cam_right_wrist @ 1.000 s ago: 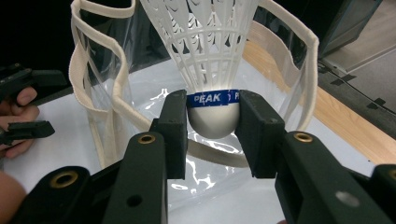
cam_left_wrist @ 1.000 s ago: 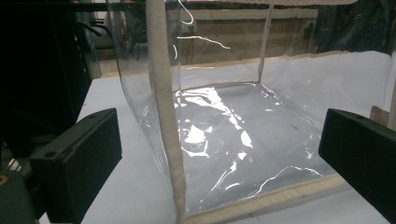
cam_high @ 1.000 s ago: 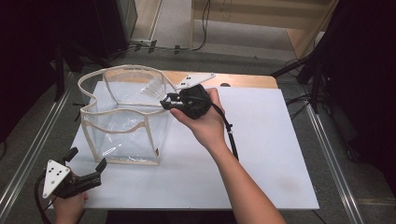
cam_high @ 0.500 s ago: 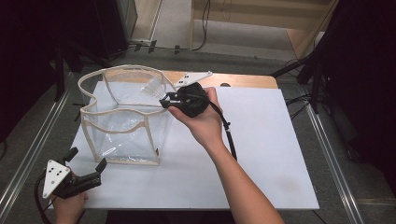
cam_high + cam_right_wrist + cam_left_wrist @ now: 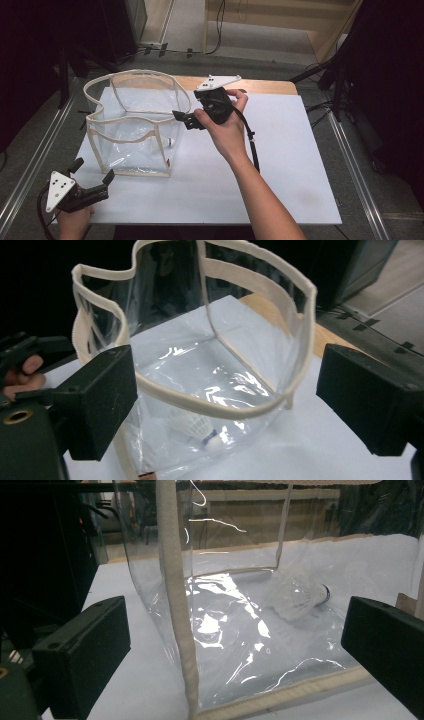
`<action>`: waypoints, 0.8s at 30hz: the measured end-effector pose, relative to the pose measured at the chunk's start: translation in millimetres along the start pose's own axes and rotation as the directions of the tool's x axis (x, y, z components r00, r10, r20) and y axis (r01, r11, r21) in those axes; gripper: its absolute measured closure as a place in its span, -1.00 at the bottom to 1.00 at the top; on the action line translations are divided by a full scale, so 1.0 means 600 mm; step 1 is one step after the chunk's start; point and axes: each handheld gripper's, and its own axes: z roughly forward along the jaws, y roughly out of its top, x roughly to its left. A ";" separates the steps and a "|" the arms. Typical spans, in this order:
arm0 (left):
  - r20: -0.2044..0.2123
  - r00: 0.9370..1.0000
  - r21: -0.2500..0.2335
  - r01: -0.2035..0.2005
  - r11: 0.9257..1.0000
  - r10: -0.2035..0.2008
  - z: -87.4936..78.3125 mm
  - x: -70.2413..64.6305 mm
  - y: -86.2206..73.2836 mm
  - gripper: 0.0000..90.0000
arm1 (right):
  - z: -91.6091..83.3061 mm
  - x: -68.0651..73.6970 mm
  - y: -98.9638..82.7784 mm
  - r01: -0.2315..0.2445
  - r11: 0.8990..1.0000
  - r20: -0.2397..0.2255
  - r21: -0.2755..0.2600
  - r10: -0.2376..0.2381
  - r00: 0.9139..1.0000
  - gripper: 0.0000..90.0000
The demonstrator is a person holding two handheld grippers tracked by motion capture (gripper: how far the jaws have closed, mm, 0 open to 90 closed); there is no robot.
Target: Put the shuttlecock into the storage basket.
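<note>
A clear plastic bag (image 5: 134, 116) with beige trim stands open on the white table (image 5: 280, 165). A white shuttlecock (image 5: 168, 143) lies on its bottom, also seen through the wall (image 5: 300, 597) and from above (image 5: 197, 430). My right gripper (image 5: 183, 120) hovers at the bag's right rim; its jaws have just been opening and stand wide with nothing between them. My right gripper (image 5: 225, 395) looks down into the bag (image 5: 220, 410). Near the table's front left corner my left gripper (image 5: 92, 170) is held open, facing a corner seam of the bag (image 5: 175, 605).
A wooden board (image 5: 260, 86) edges the table's far side. Metal rails (image 5: 35, 165) run along both sides of the table. A cable (image 5: 251, 145) trails from the right gripper across the mat. Dark stands and floor lie beyond.
The right hand has tipped back a little, so its grey plate now faces the camera, and its jaws stand wider apart. The left gripper has kept still.
</note>
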 end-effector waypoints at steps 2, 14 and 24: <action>0.000 1.000 0.000 0.000 1.000 0.000 0.000 0.000 0.000 -1.00 | -0.005 -0.001 -0.004 -0.004 1.000 0.012 -0.002 0.004 1.000 -1.00; -0.001 1.000 0.002 -0.002 1.000 0.003 0.000 0.000 0.000 -1.00 | -0.036 -0.013 -0.041 -0.004 1.000 0.065 -0.021 0.005 0.998 -1.00; -0.002 1.000 0.002 -0.004 1.000 0.004 0.000 -0.001 0.000 -1.00 | -0.062 -0.021 -0.065 0.005 0.999 0.088 -0.040 -0.001 0.996 -1.00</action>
